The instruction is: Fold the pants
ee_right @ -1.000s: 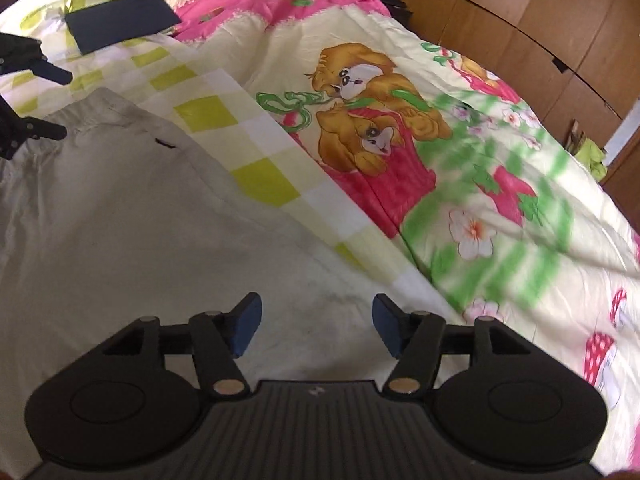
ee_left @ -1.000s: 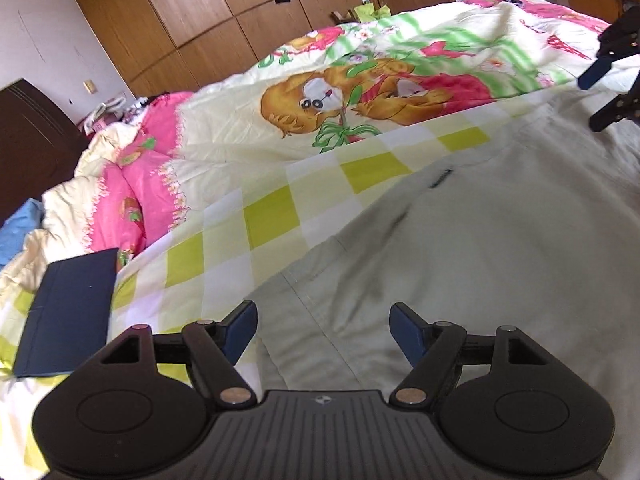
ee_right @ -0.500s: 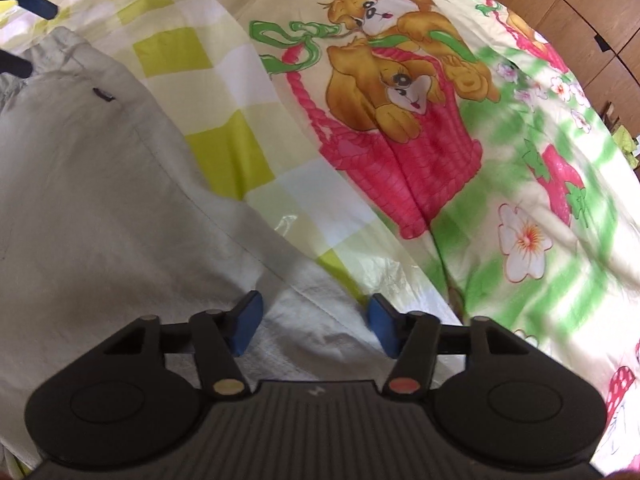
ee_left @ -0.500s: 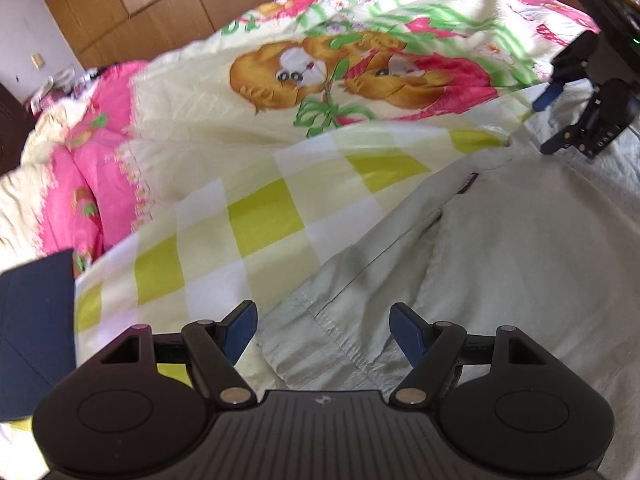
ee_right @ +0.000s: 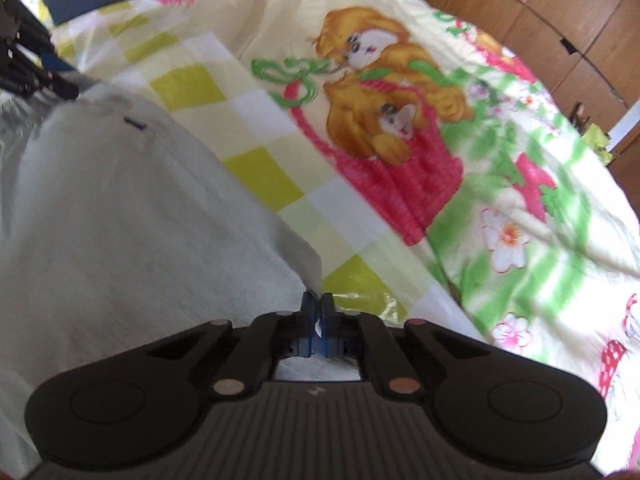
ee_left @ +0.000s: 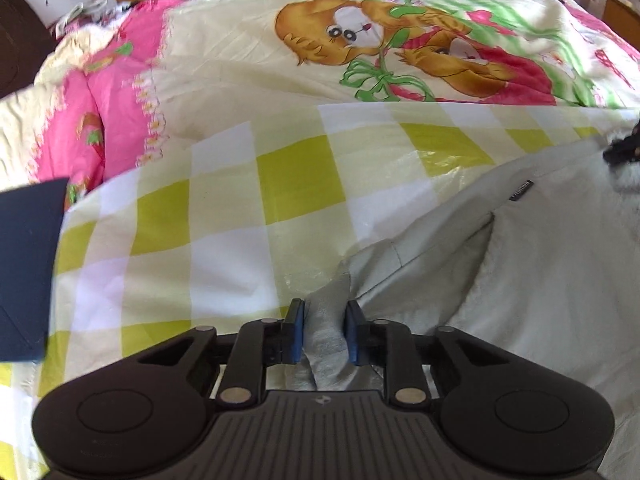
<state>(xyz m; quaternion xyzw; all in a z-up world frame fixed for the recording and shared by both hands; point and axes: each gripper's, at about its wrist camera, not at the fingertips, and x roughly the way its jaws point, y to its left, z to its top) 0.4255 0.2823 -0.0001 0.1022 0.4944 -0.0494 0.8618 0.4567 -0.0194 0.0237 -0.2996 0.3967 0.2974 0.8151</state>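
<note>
- The pants [ee_left: 540, 280] lie spread flat on the checked sheet [ee_left: 280, 184] of the bed, pale grey-green, close under both tools; laid out wide, I'd say, so the far edge can be caught at two spots at once
- Left gripper [ee_left: 323, 330] is down at the bunched waistband corner [ee_left: 328, 320]; its jaws are closing with that wad of cloth between the blue pads, which already seem to press it
- Right gripper [ee_right: 318, 312] is clenched tight on the thin side edge of the leg [ee_right: 312, 264]; cloth peaks up into the pads
- Cartoon quilt [ee_right: 380, 120] lies beyond, dark pad [ee_left: 24, 272] off to the side; neither in the way
- Two holds on one edge; looks like setup for folding it over
</note>
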